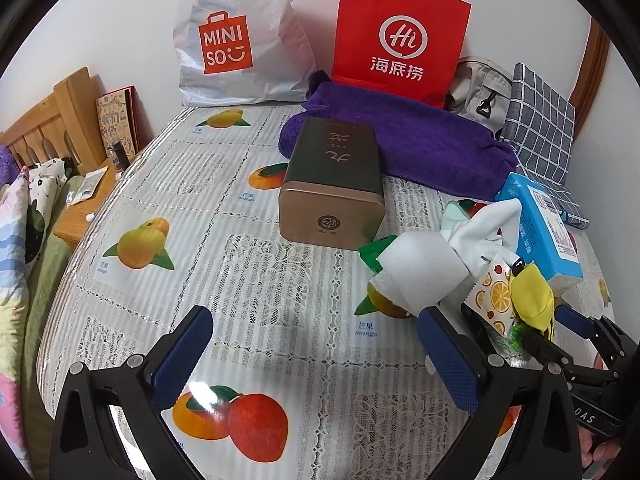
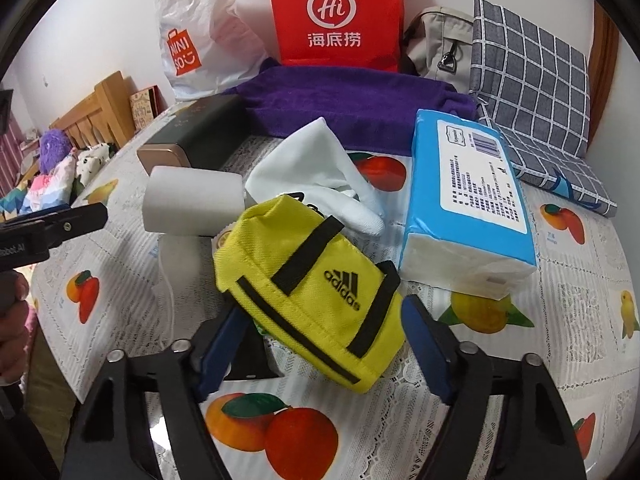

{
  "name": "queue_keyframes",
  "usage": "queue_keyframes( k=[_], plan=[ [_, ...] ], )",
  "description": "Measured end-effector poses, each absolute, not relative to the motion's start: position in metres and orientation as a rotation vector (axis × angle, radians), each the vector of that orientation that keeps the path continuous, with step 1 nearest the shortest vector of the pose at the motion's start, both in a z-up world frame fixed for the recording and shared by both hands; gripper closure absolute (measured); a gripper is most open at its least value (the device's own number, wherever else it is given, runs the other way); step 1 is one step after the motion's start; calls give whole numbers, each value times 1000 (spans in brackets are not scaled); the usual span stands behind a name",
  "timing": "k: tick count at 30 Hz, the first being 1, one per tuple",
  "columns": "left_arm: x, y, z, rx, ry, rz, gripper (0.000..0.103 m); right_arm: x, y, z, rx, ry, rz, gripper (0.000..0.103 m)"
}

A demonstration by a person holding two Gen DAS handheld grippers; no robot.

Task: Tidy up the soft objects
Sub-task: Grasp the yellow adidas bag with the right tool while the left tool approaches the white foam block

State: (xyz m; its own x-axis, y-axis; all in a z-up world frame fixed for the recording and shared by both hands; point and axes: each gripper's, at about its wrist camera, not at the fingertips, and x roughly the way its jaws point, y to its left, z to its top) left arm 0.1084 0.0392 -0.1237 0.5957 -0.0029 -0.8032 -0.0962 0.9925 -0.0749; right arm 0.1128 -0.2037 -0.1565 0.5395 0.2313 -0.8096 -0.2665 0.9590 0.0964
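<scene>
A: Right tool (image 2: 320, 344)?
B: Jaws either side of the yellow pouch (image 2: 308, 300) on the bench (image 2: 580, 360). Left pad looks tucked under its edge, right pad just off it, so contact is hard to call. I'd say not clamped.

A: Left tool (image 1: 316, 356)?
B: Wide apart, nothing between the pads, above bare fruit-print cloth.

A: Behind the pouch?
B: Tissue roll (image 2: 194, 204) to its left, white cloth (image 2: 320, 168) touching its far side, blue tissue pack (image 2: 468, 196) to the right.

A: Further back?
B: Gold tin (image 1: 334, 184), then purple towel (image 1: 420, 148), checked cushion (image 2: 532, 92) on the right.

A: Rear wall?
B: Red paper bag (image 1: 400, 36), white plastic bag (image 1: 240, 32).
</scene>
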Motion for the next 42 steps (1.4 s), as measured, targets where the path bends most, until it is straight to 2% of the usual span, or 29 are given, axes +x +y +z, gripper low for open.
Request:
queue_keyframes(
  k=[2, 9, 10, 25, 26, 28, 31, 34, 42],
  plan=[
    [108, 38, -123, -112, 932, 53, 0, 112, -207, -155, -32, 950, 295, 34],
    [105, 35, -121, -104, 931, 54, 0, 108, -220, -145, 23, 934, 311, 65],
    [104, 35, -121, -105, 930, 53, 0, 109, -222, -143, 32, 929, 309, 68],
    [106, 32, -120, -95, 928, 51, 0, 126, -216, -153, 43, 932, 264, 61],
    [106, 32, -120, -93, 929, 51, 0, 126, -216, -152, 47, 923, 269, 63],
    [108, 31, -120, -92, 929, 51, 0, 125, -218, -149, 50, 908, 278, 78],
    [108, 31, -121, -90, 930, 49, 0, 124, -229, -142, 89, 890, 283, 87],
    [111, 28, -121, -85, 932, 48, 0, 120, -243, -132, 143, 881, 291, 93],
    [117, 17, -119, -70, 925, 48, 1, 105, -269, -120, 206, 910, 318, 93]
  ],
)
